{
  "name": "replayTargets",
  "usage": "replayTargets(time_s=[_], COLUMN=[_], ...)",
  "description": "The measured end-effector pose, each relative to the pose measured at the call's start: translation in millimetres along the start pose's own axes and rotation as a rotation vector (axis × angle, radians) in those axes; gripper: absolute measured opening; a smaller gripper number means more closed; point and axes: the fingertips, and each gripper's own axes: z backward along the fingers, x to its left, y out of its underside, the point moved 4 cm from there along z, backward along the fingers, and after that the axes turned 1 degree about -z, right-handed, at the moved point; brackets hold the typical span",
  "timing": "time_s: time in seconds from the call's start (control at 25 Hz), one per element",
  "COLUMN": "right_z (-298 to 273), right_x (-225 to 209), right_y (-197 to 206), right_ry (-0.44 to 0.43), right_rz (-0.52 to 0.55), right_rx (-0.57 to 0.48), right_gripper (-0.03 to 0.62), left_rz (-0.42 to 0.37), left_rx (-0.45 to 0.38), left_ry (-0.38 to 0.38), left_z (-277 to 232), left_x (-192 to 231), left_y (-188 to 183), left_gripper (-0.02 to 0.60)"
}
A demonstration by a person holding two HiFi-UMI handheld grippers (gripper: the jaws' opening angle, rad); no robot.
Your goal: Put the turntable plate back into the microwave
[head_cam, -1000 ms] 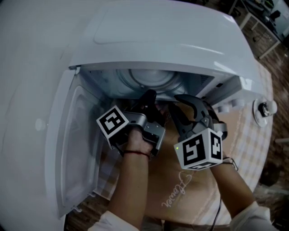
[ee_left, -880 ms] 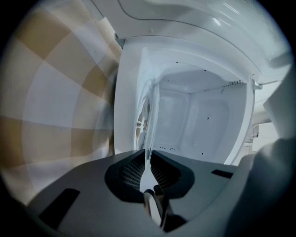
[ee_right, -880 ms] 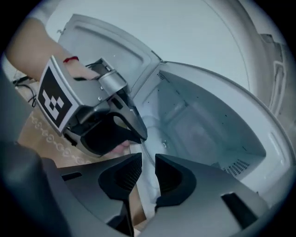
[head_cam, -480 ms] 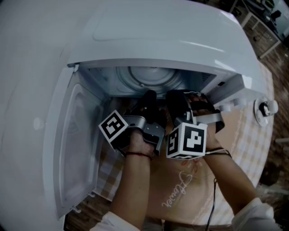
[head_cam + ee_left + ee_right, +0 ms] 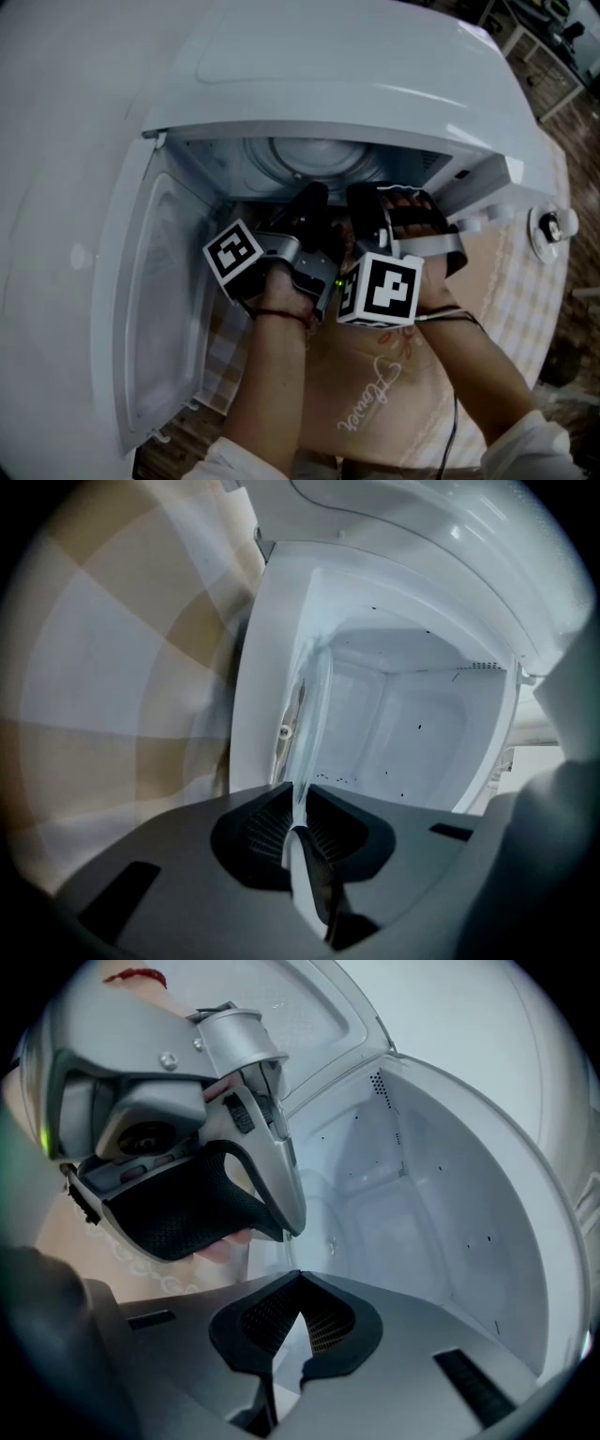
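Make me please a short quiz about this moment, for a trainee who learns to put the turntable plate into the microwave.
1. True or false: the door of the microwave is closed.
2. What is the left gripper shut on? A) the rim of the glass turntable plate B) a mug C) nothing
3. Fill in: in the head view, the open door stands at the ___ of the cavity.

Key: 1 false, the door stands open. 2 A; the right gripper is shut on the same plate. 3 left.
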Motion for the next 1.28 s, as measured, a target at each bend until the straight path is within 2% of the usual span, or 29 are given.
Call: replayTargets(time_s=[0.4,0.6,1.04,1.12,1.28], right_z=[0,-2,-2,-3,-7], right_x=[8,6,10,10,8], right_y=[0,-4,-8,-9,-10], right_ry=[-0.076,-0.044,-0.079,-0.080,-0.059], right_rz=[-0.033,0.036,0.065,0.076,0.131], right_rx=[-0.013,0.002,0.010,0.011,0.026], right_gripper=[0.034,0.034,0.038,0.074,0.073], left_rz=[0.041,0.054,0.074,0.068,0.068], left_rx=[-0.001,-0.017,-0.028,-0.018,-0.011], left_ry=[-0.009,-0.007,0.002,0.005,0.013], left_z=[1,2,6,6,7], left_x=[1,0,2,2,3], left_y=[-1,-2,-4,-4,-4], left_gripper=[0.041,0.041,0.041,0.041,0.041])
